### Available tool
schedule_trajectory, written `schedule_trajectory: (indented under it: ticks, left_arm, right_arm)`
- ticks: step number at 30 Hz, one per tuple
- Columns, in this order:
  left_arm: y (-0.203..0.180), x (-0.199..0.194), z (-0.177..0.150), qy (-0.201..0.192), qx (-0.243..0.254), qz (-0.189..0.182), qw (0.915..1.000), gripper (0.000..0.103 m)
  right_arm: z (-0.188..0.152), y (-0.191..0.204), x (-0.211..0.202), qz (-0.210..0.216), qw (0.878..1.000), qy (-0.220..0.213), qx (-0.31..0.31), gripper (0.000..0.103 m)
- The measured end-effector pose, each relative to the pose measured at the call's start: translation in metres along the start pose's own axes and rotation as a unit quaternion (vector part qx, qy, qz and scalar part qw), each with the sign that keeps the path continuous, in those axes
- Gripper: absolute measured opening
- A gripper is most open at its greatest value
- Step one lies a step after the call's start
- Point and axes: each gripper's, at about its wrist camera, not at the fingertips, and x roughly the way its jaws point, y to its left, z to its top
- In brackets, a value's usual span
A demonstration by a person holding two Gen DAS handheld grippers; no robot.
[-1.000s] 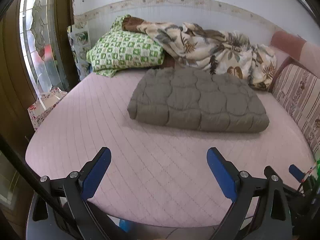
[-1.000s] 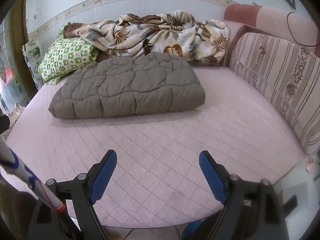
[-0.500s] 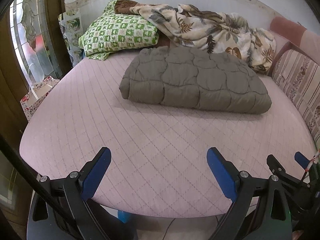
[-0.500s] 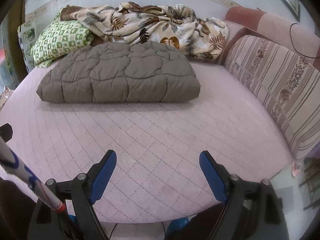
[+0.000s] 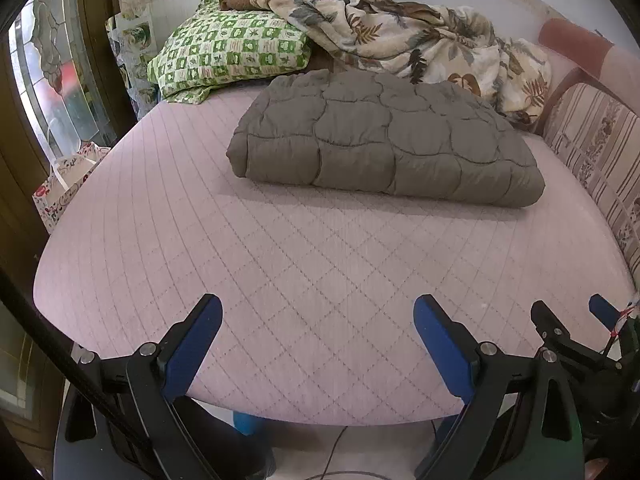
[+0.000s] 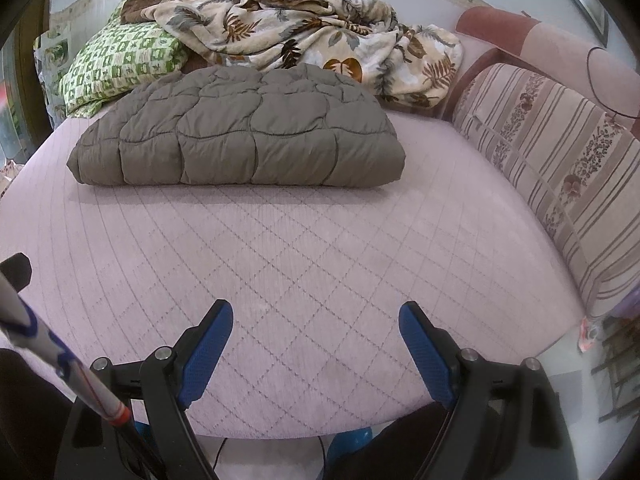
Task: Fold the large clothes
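Observation:
A grey-brown quilted comforter lies folded into a thick rectangle toward the back of the pink quilted bed. It also shows in the right wrist view. My left gripper is open and empty above the bed's near edge, well short of the comforter. My right gripper is open and empty, also above the near edge. The right gripper's fingers show at the right border of the left wrist view.
A green checked pillow and a crumpled leaf-print blanket lie at the back by the wall. A striped cushion lines the right side. A gift bag and glass door stand at the left.
Both grippers have pulled back and risen from the bed, so the near edge and floor now show. Both stay open. The comforter has not moved.

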Motion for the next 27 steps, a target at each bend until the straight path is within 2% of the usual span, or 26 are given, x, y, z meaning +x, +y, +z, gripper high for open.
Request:
schedule_trajectory:
  ticks: [27]
  left_arm:
    - [-0.006,0.021,-0.014,0.030,0.016,0.018,0.9993,0.096]
  right_arm:
    - [-0.006,0.005,0.013,-0.025,0.999,0.026,-0.014,0.088]
